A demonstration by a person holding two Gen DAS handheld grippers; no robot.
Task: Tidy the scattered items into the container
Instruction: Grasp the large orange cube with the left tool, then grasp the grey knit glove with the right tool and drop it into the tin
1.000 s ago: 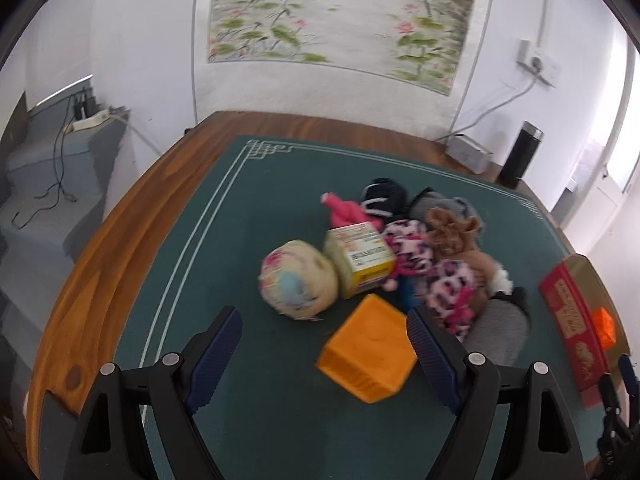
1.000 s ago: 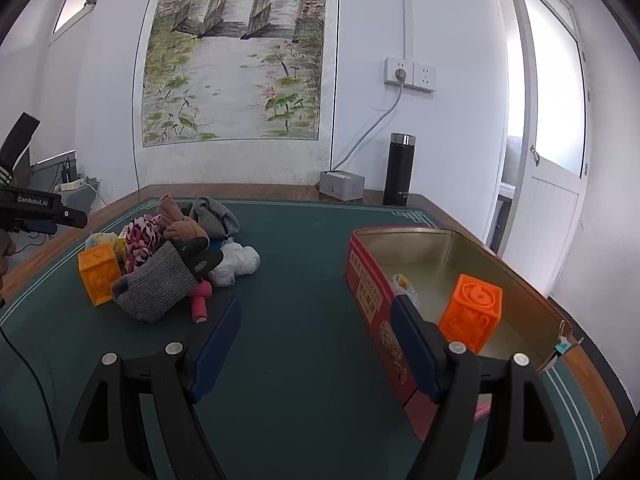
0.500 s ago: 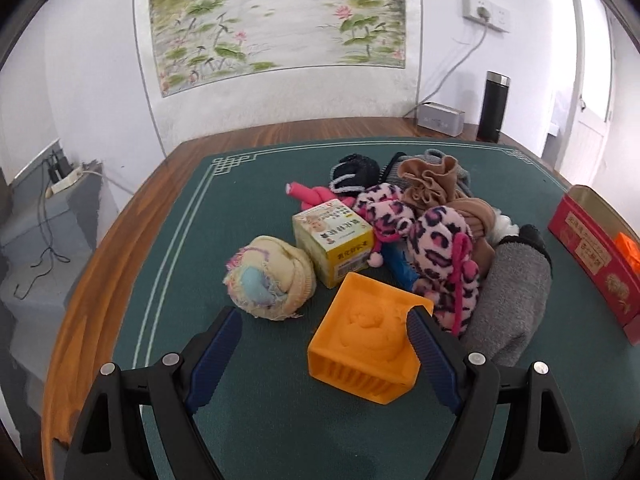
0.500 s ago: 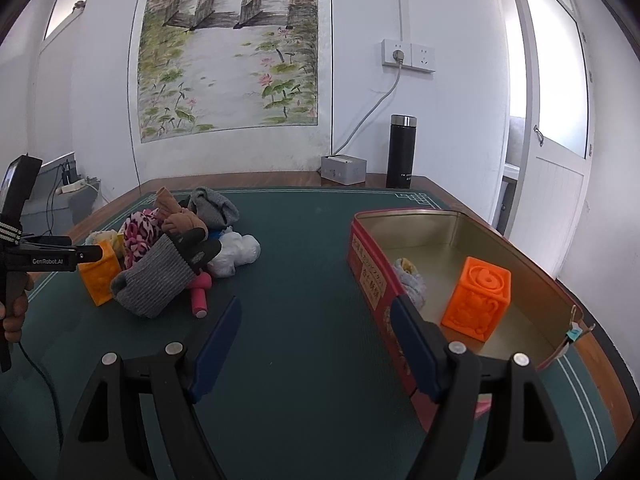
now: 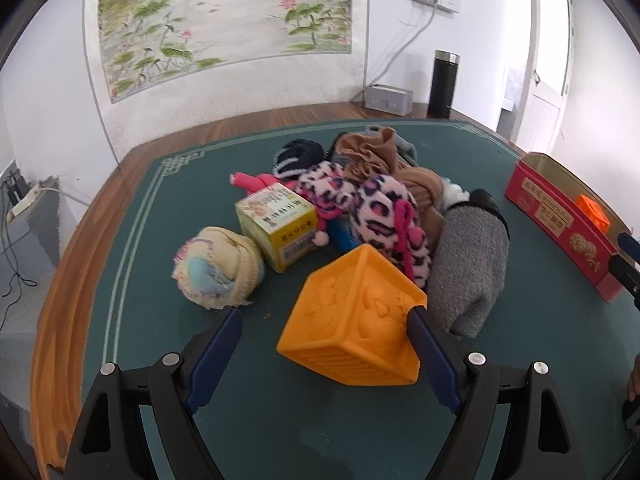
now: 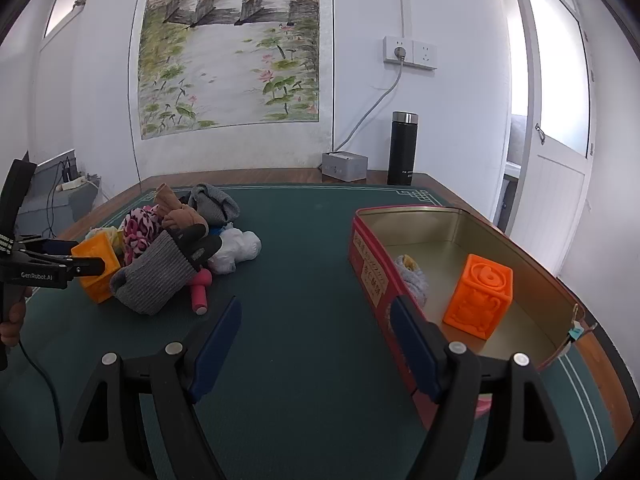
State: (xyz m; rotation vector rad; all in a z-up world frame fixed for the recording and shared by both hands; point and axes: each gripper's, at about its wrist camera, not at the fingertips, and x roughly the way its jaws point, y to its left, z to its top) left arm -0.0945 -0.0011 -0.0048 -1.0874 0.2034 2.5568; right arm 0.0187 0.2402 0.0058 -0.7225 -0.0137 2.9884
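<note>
My left gripper (image 5: 322,326) is open around a yellow-orange embossed cube (image 5: 352,320) on the green mat; its right finger touches the cube's right edge and the left finger stands apart. Behind the cube lies a pile: a grey sock (image 5: 468,268), pink leopard socks (image 5: 384,208), a yellow box (image 5: 280,224), a pale sock ball (image 5: 218,270). My right gripper (image 6: 316,322) is open and empty beside the red tin (image 6: 370,264), which holds an orange cube (image 6: 478,296) and a sock ball (image 6: 412,278). The pile (image 6: 160,256) and the left gripper (image 6: 86,266) show at left.
A black flask (image 6: 402,148) and a grey box (image 6: 345,166) stand at the table's far edge. A pink toy (image 6: 200,290) and a white bundle (image 6: 238,248) lie by the pile. The wooden table edge (image 5: 60,280) runs left of the mat. A door is at right.
My left gripper has moved forward and lower, so the yellow-orange cube now sits between its fingers. My right gripper has edged slightly closer to the tin.
</note>
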